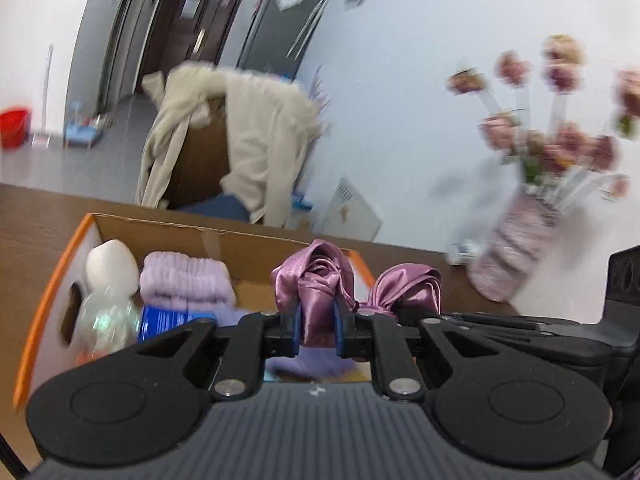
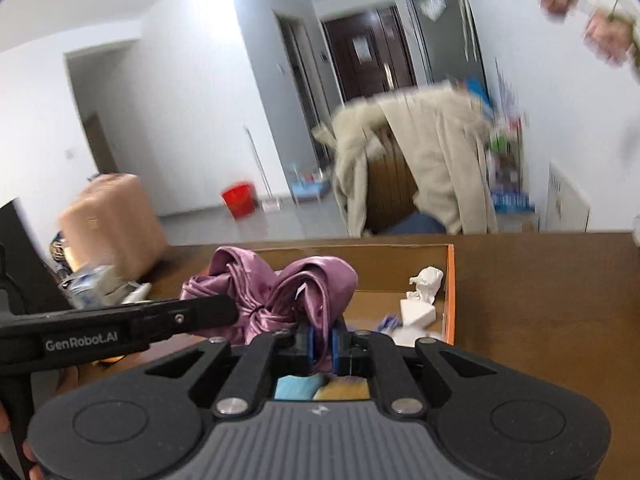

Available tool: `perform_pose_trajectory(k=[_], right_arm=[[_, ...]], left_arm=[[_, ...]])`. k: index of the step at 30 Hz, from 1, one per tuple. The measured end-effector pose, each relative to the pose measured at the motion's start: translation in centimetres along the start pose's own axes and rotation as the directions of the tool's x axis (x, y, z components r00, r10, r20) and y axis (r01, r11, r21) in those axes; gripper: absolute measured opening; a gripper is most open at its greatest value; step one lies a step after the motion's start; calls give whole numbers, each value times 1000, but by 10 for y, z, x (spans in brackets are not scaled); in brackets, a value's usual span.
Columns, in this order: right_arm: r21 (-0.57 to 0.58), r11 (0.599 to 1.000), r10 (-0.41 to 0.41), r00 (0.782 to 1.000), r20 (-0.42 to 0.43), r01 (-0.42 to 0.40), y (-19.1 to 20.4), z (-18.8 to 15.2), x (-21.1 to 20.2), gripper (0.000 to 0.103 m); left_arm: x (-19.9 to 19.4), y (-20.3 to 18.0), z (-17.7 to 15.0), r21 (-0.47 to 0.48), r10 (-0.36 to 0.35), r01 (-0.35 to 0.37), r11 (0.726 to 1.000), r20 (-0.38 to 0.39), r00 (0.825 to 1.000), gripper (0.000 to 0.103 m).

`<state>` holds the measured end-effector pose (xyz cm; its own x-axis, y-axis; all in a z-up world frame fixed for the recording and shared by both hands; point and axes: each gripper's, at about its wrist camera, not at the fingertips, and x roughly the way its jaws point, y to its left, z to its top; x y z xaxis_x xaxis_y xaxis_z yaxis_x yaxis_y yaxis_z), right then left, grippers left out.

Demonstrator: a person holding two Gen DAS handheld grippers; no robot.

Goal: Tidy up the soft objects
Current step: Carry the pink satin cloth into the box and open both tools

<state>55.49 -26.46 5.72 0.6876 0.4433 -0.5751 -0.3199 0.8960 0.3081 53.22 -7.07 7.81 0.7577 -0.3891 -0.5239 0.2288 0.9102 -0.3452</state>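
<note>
Clamping mauve satin cloth [image 1: 316,280] at lower centre: left gripper [image 1: 317,328] and right gripper [image 2: 322,344], both nearly closed, holding above cardboard box [image 1: 224,236].

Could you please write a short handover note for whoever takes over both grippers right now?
Left gripper: shut on one bunch of the purple satin cloth.
Right gripper: shut on the other bunch of the same cloth.
Cloth: held between both grippers above the cardboard box on the wooden table.
Done: folded lilac towel, a white round item and white tissue already lie in the box.
Left: probably lower the cloth into the free space of the box, then open both grippers.
</note>
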Motion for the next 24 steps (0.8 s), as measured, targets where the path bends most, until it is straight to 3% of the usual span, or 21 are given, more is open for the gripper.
perform_pose_trajectory(k=[3,6,9,10,15,18,20,22,24], right_arm=[[11,999,-49,994,-94,50,-15,22,61,8],[32,997,-67,980,-185,75,-27,28,111,9],[68,990,-101,967,-235,120,-35,30,140,13],[73,989,-103,962,-252,125,-36,30,146,9],[-30,983,-185,939,-290,184,-22,29,160,15],[-41,983,-183,946,-267,179,-20,33,148,22],[-34,984,-177,953,-246,174,-20,39,133,29],[-30,986,-167,961,-222,164,-19,48,118,53],[-30,985,-174,969,-177,171,-15,56,96,60]], left_arm=[[61,25,20,-69,27,-35,997,-105,994,15],[106,41,22,-58,83,-95,994,-179,980,15],[132,53,19,-77,82,-104,992,-250,965,16],[135,57,16,-94,77,-106,990,-271,960,17],[138,58,16,-75,104,-132,988,-297,949,32],[123,55,20,-69,102,-125,990,-274,956,44],[106,49,23,-35,110,-123,992,-246,963,47],[88,41,30,-2,107,-110,994,-233,967,48],[69,33,37,13,90,-89,996,-223,971,50]])
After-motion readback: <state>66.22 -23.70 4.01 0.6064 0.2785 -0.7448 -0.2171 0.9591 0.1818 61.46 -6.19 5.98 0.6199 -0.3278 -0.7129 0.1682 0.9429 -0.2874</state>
